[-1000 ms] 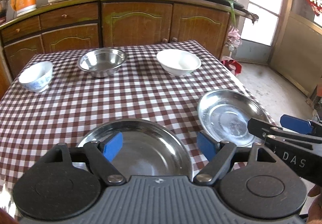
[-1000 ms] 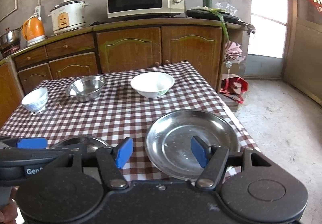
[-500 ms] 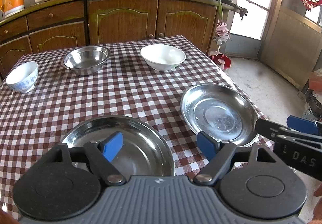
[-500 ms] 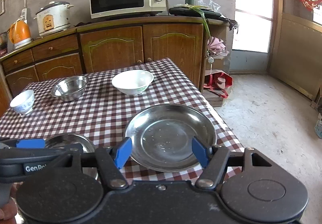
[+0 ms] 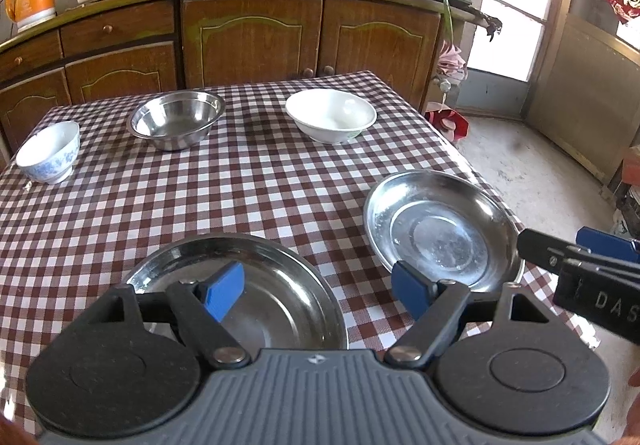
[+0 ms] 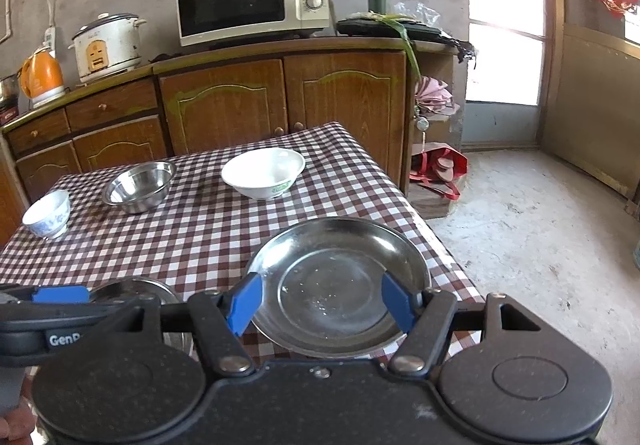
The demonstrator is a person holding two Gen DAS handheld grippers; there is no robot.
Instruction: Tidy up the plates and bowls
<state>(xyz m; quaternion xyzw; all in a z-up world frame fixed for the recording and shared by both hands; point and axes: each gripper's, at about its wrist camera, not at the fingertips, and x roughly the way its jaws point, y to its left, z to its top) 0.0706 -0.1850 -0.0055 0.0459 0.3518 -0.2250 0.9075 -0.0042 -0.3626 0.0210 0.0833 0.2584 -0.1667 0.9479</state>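
On the checked worktop [image 5: 248,189] nothing is stacked yet, so this looks like the approach step. The near left steel plate [image 5: 280,297] lies under the left gripper [image 5: 318,291], the near right steel plate [image 6: 340,285] under the right gripper [image 6: 320,303]; both jaws stand wide, holding nothing. Next, I judge, a rim must be pinched. Far: steel bowl [image 5: 176,121], white bowl [image 5: 332,117], patterned bowl [image 5: 48,151]. Readable lettering: "DAS", "GenR".

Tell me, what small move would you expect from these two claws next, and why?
Probably the right gripper eases down to close on the right steel plate's near rim: its open jaws hover over that plate, nothing is held, and a second steel plate lies beside it for stacking.
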